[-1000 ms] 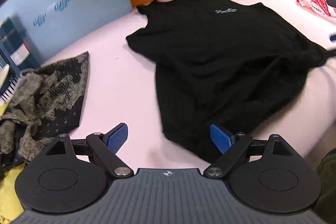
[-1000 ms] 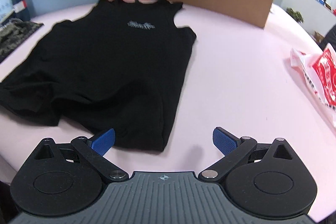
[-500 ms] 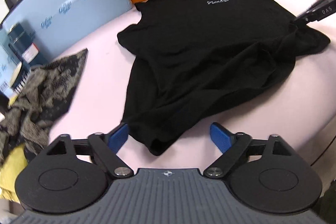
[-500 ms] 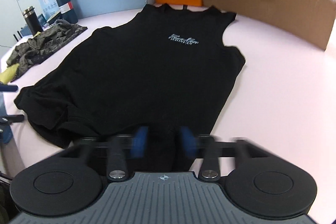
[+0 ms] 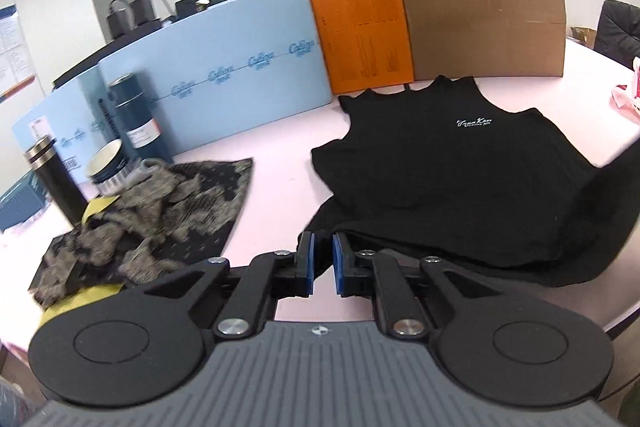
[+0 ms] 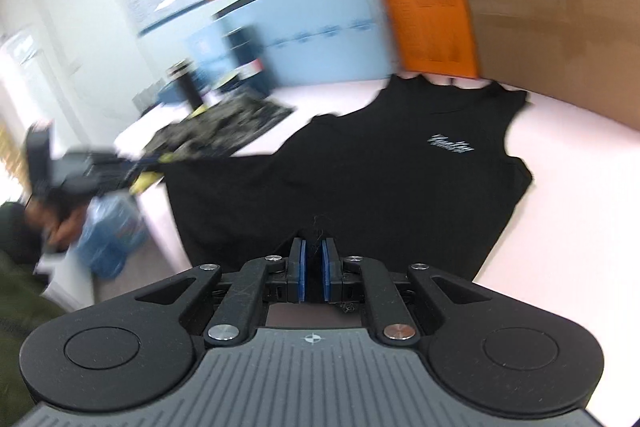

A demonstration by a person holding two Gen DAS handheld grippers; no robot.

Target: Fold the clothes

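Observation:
A black sleeveless shirt [image 5: 460,183] with a small white chest logo lies on the pink table [image 5: 272,163], neck toward the far boxes. My left gripper [image 5: 322,259] is shut on the shirt's near left hem corner. My right gripper [image 6: 313,259] is shut on the near right hem corner of the shirt [image 6: 380,187] and holds it lifted off the table. The hem hangs between the two grippers. The right wrist view is blurred.
A patterned dark garment [image 5: 160,211] with yellow cloth under it lies at the left. Flasks and a cup [image 5: 108,167] stand behind it. A blue panel [image 5: 224,75], an orange box [image 5: 360,31] and a cardboard box [image 5: 484,23] line the far edge. A red-white bag [image 5: 628,95] lies at the right.
Both grippers went from open to shut on the shirt's near hem corners. The hem has risen off the table and both cameras now look higher.

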